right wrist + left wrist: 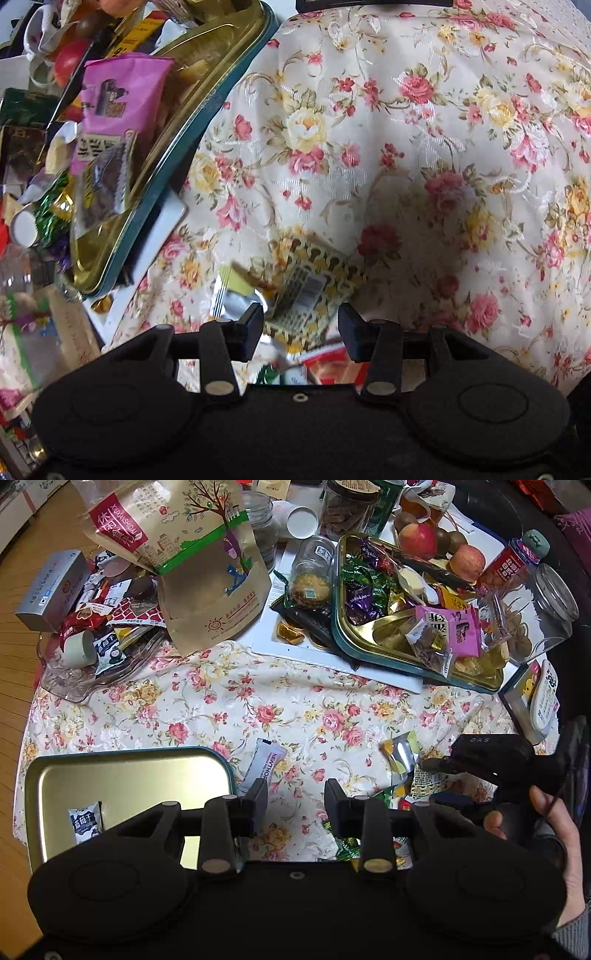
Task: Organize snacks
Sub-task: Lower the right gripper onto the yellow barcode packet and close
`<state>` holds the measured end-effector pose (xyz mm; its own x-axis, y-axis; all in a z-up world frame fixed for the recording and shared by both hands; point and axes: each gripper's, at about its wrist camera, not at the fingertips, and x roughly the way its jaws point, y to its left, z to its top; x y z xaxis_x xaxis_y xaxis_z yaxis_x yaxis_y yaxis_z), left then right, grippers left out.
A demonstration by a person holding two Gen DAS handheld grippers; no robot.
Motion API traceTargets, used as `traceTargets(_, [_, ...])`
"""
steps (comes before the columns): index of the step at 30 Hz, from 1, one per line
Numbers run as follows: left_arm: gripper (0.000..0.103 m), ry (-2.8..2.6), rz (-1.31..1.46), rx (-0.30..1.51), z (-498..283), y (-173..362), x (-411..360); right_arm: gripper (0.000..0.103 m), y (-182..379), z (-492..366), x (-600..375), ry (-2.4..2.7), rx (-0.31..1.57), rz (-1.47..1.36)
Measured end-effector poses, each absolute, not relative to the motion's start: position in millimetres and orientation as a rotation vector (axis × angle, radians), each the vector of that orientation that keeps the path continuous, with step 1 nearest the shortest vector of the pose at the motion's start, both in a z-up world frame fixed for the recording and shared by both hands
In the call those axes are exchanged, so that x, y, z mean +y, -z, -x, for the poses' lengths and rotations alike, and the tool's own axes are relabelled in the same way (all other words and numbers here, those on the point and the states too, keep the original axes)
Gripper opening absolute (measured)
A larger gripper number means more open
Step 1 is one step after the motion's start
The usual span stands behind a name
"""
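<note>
Two grippers are hovering with jaws apart, holding nothing: left gripper [295,794] beside the gold tray [122,775], right gripper [300,319] over scattered snack packets [306,284] on the desk [424,129].

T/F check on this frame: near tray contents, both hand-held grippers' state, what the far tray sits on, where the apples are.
1. The near tray holds a single white packet. True.
2. The left hand-held gripper is shut on a snack. False: it is open, holding nothing.
3. The right hand-held gripper is open over a patterned packet on the tablecloth. True.
4. The far tray lies directly on the tablecloth. False: it rests on a white board.
5. The apples are in the near tray. False: they lie beyond the far tray.
</note>
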<state>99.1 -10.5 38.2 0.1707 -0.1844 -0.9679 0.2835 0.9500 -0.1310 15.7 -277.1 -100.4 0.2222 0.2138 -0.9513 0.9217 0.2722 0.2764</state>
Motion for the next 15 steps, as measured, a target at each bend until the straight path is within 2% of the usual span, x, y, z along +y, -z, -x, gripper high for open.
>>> traceTargets(6, [0.042,0.344,-0.065,1.373,-102,-37,-11,0.045,104,-35,-268,0.668,1.242,-1.082])
traceTargets(8, [0.042,0.339,-0.062,1.381,-103,-34,-10,0.039,101,-38,-260,0.651,1.235,-0.989])
traceTargets(9, [0.042,0.335,-0.062,1.384,-103,-33,-10,0.031,98,-40,-256,0.642,1.228,-0.935])
traceTargets(10, [0.042,0.331,-0.063,1.387,-103,-32,-9,0.017,95,-40,-253,0.635,1.221,-0.891])
traceTargets(12, [0.042,0.323,-0.069,1.386,-104,-30,-8,0.009,89,-40,-251,0.617,1.208,-0.823])
traceTargets(14, [0.042,0.308,-0.08,1.383,-104,-28,-6,0.01,80,-39,-247,0.606,1.185,-0.782])
traceTargets(15, [0.042,0.298,-0.087,1.384,-104,-26,-6,0.016,76,-39,-246,0.601,1.173,-0.763])
